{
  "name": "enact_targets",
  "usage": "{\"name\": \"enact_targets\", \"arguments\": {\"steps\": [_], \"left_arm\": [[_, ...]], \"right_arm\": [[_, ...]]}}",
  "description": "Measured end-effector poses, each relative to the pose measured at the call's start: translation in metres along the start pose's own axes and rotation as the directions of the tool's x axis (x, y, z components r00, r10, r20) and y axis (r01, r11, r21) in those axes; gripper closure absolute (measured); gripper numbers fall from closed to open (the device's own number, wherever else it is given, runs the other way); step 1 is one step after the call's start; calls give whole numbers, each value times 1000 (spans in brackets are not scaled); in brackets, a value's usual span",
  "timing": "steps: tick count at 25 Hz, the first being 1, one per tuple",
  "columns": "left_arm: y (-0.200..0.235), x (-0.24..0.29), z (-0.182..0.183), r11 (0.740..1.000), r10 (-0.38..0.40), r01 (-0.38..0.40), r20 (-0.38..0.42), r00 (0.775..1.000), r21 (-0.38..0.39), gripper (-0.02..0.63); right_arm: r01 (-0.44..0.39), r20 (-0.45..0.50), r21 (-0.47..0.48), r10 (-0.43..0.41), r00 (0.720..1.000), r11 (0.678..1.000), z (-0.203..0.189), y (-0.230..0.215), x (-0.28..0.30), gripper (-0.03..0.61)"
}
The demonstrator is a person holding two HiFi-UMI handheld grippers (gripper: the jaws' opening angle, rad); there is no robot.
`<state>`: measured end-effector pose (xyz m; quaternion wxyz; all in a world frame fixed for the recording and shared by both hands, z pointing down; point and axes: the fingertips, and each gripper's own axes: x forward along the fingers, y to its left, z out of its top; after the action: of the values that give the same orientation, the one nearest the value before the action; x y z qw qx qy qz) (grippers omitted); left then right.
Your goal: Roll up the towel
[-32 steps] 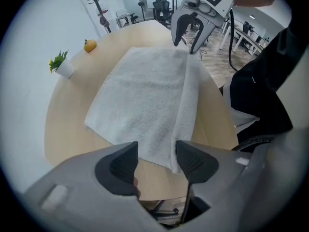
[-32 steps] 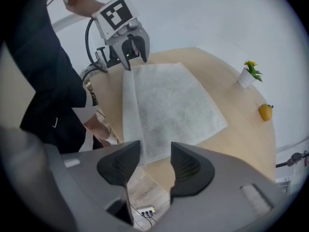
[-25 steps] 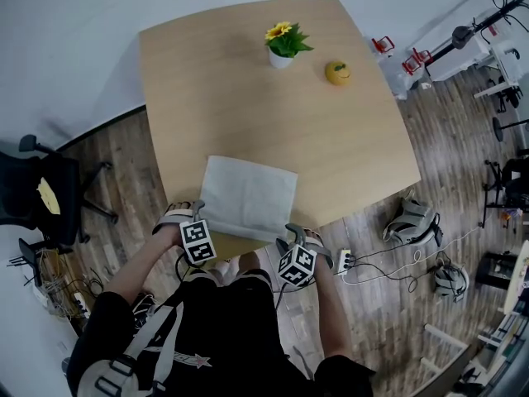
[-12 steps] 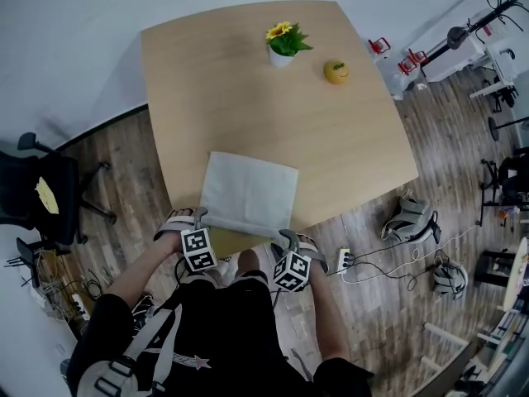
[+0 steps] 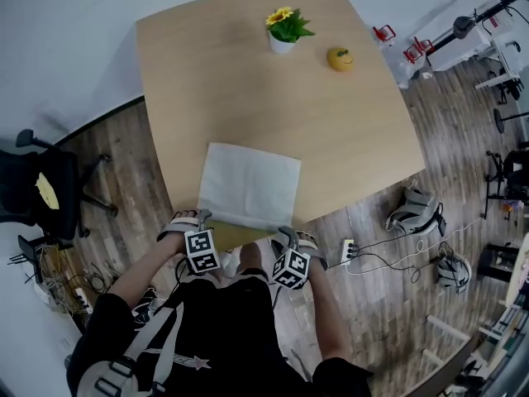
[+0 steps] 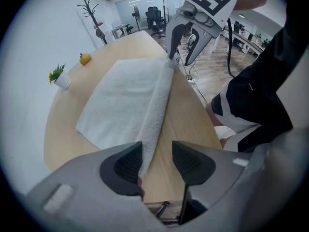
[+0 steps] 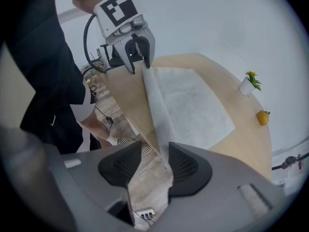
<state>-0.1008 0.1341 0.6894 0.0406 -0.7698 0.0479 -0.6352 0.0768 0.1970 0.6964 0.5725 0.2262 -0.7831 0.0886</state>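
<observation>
Change: left gripper [image 5: 202, 215] and right gripper [image 5: 283, 234] sit closer to the towel [image 5: 250, 182] than before, at its near corners, jaws just narrowing slightly | Grip: both jaws apart, the towel's raised near edge between them against one pad, not pinched | Towel: spread on the table [image 5: 248, 81] by its near edge | Hidden: head view loses the towel's corners behind the jaws

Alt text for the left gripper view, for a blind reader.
The left gripper, jaws apart though just closing, straddles the raised near edge of a towel on a table. The right gripper, also closing, has that edge's far end between its jaws; a plant and a fruit stand beyond.
</observation>
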Motion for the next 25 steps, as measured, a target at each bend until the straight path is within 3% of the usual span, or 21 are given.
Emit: {"name": "enact_targets", "arguments": {"steps": [21,23,25], "left_arm": [[10,18,2,997,-79,80,-63,995,7,447],[15,18,1,998,-61,62,-72,996,22,518],[17,19,1,997,-57,61,-84,995,37,517]], "right_arm": [[-61,-13,-24,61,998,998,-3,-16,13,450],[-60,-21,-26,60,998,998,-3,-19,14,480],[-63,-27,-32,63,998,997,-2,-20,14,491]]}}
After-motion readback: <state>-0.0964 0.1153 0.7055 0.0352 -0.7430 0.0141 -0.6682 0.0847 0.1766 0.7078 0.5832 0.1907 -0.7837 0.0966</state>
